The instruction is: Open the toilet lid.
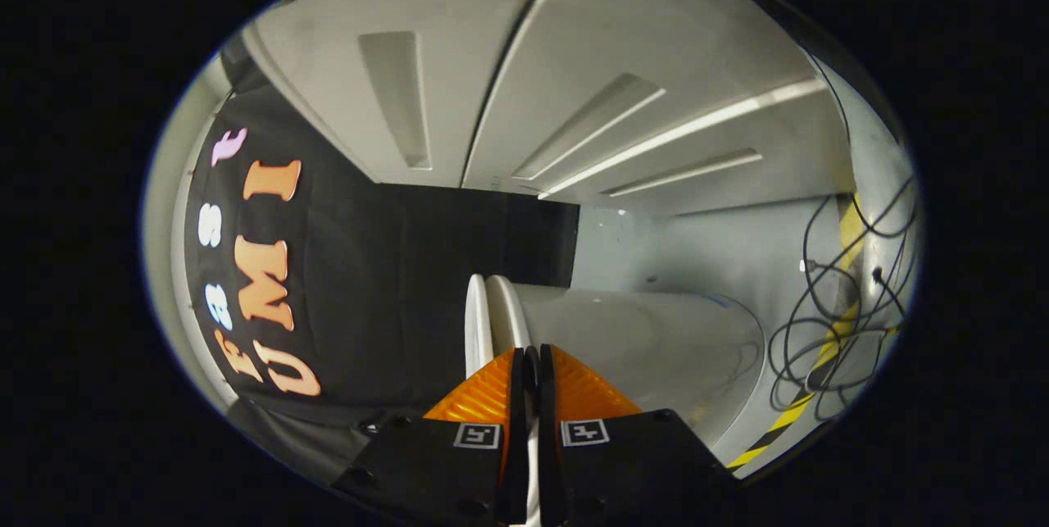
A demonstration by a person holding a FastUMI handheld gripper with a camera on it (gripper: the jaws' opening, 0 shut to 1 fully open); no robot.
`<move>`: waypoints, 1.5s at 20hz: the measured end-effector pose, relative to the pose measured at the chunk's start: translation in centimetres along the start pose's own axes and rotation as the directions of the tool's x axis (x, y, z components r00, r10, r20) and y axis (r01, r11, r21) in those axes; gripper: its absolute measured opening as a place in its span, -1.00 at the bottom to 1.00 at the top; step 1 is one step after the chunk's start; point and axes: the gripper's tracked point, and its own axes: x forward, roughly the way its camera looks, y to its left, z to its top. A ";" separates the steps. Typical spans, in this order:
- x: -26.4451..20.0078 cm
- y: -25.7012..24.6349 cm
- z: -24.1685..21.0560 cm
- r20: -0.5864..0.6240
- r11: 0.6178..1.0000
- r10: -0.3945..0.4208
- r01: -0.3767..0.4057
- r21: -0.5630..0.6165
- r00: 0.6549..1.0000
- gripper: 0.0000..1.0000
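A black cloth wall (pixel 393 265) hangs ahead and to the left of the fingers. Above it spreads a pale grey panelled ceiling (pixel 574 60) with recessed slots and a bright strip light (pixel 680 134). To the right, loose black cables (pixel 828 322) dangle beside yellow-and-black striped hazard tape (pixel 848 240) on a grey wall (pixel 721 256).

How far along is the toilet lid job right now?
The gripper has its jaws closed on a thin white edge, apparently the toilet lid, which stands on edge just ahead of them beside the white toilet body. So the grasp looks done and the lid seems raised. Left: let go and pull back.
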 end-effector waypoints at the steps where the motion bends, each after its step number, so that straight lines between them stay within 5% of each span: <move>1: 0.1 0.2 0.1 0.002 0.999 -0.018 0.018 0.032 1.000 -0.73; 5: 0.1 1.8 0.3 0.031 0.995 -0.057 0.059 -0.077 0.998 -0.79; 14: 0.4 10.1 1.9 0.235 0.966 0.042 0.020 -0.259 0.971 -0.80; 20: -1.7 18.3 -1.4 0.222 0.896 0.134 -0.023 -0.443 0.966 -0.81; 25: -3.1 25.6 -6.4 0.185 0.788 0.206 -0.051 -0.614 0.961 -0.81; 30: -3.7 30.0 -10.5 0.188 0.730 0.210 -0.026 -0.683 0.960 -0.79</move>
